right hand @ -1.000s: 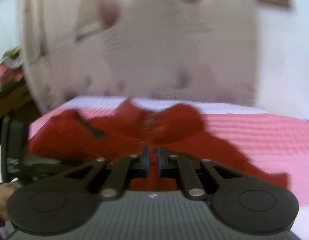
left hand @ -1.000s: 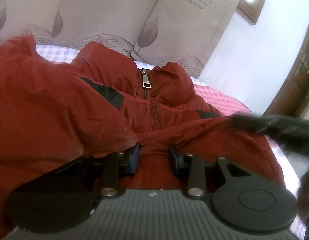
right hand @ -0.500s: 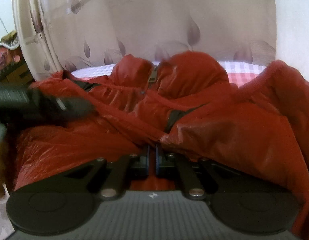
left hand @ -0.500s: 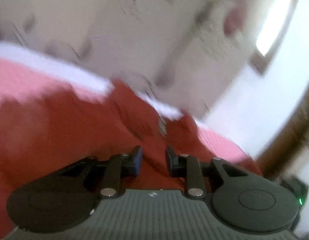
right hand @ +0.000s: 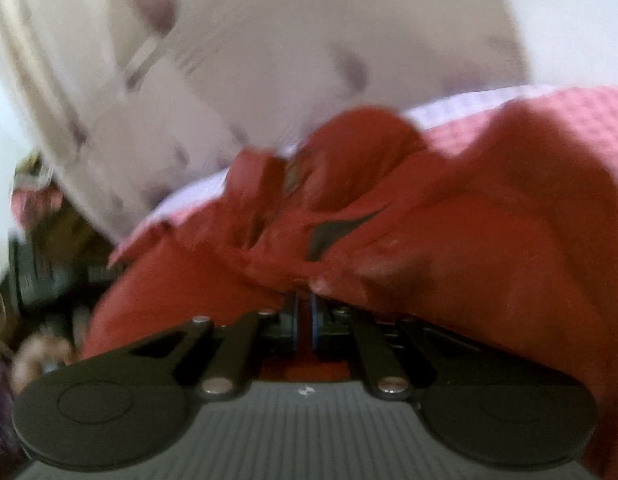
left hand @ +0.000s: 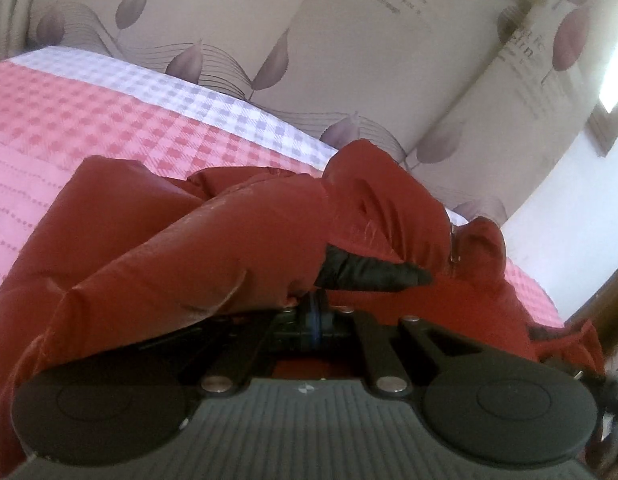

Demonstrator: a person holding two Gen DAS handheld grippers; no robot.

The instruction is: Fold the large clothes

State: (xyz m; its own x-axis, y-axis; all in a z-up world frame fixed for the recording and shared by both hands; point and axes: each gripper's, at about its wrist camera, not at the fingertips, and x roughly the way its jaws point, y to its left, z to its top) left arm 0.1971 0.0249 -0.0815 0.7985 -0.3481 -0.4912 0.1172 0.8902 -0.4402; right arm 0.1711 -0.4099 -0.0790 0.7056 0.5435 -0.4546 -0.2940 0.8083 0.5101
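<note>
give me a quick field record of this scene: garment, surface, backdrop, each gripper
garment: puffy red zip-up jacket with black trim patches, bunched, lying on the bed
surface: pink and white checked bedspread
backdrop: beige headboard with purple leaf print
left gripper: fingers closed together, red fabric draped over them
right gripper: fingers nearly together, pinching a jacket fold; view blurred
zip: metal pull near the collar

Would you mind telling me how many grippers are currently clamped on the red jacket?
2. The left gripper pinches the red jacket at a fold beside a black patch; the right gripper pinches another fold. The bed lies beneath.
</note>
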